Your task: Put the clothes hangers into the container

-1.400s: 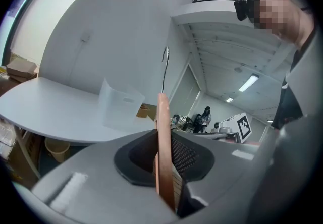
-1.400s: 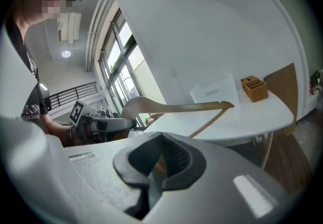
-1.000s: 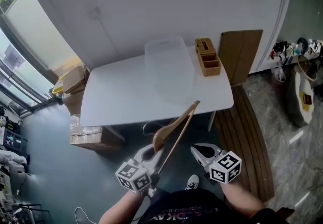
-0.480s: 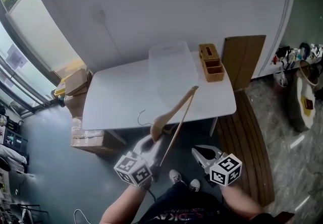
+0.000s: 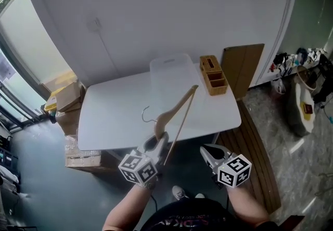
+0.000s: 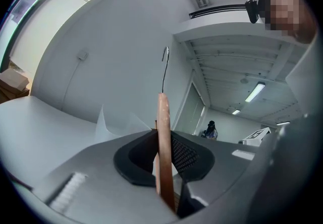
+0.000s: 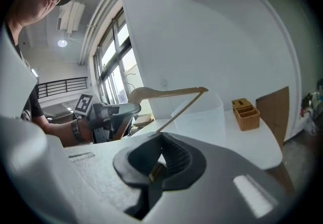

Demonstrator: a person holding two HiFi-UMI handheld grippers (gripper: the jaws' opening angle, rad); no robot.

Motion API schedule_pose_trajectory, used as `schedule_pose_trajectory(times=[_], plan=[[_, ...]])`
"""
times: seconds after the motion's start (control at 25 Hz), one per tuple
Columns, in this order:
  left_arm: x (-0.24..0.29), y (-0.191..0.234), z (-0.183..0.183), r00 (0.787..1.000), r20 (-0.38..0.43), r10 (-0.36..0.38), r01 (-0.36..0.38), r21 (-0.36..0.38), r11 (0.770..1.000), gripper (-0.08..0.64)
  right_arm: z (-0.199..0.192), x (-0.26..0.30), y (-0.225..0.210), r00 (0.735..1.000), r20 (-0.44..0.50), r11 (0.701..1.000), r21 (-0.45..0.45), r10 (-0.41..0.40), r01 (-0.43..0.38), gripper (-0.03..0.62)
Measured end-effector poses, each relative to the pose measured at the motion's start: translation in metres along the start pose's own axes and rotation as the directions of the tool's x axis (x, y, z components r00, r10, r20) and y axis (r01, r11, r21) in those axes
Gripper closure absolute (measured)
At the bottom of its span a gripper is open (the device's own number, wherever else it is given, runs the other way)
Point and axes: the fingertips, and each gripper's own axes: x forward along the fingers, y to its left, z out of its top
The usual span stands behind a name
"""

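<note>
A wooden clothes hanger (image 5: 177,110) with a metal hook is held up over the near edge of the white table (image 5: 109,115). My left gripper (image 5: 157,140) is shut on its lower end. In the left gripper view the hanger (image 6: 163,137) stands edge-on between the jaws (image 6: 164,167). A translucent plastic container (image 5: 174,76) sits at the table's back middle, beyond the hanger's tip. My right gripper (image 5: 207,151) hovers to the right of the hanger, below the table edge, shut with nothing in it. The right gripper view (image 7: 156,167) shows the hanger (image 7: 161,93) and the container (image 7: 202,117).
A wooden divided box (image 5: 213,75) stands on the table right of the container. A brown board (image 5: 242,66) leans on the wall at right. Cardboard boxes (image 5: 65,94) lie on the floor at left. A slatted brown mat (image 5: 255,146) runs along the right.
The left gripper has carried the hanger forward and up. Its hook and upper arm now hang over the table near the container. The right gripper has kept its place beside it.
</note>
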Motion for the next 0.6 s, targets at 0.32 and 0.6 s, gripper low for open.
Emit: schedule_pose_trajectory(times=[0.32, 0.6], plan=[[0.018, 0.046, 0.046, 0.995, 0.095, -0.029, 0.031, -0.014, 0.999, 0.500, 0.028, 0.045, 0.008, 0.999, 0.012, 0.998, -0.035, -0.053, 0.054, 0.595], [0.013, 0.069, 0.078, 0.988, 0.155, -0.023, 0.028, -0.034, 0.999, 0.500, 0.039, 0.079, 0.031, 0.999, -0.034, 0.997, -0.073, -0.036, 0.034, 0.595]])
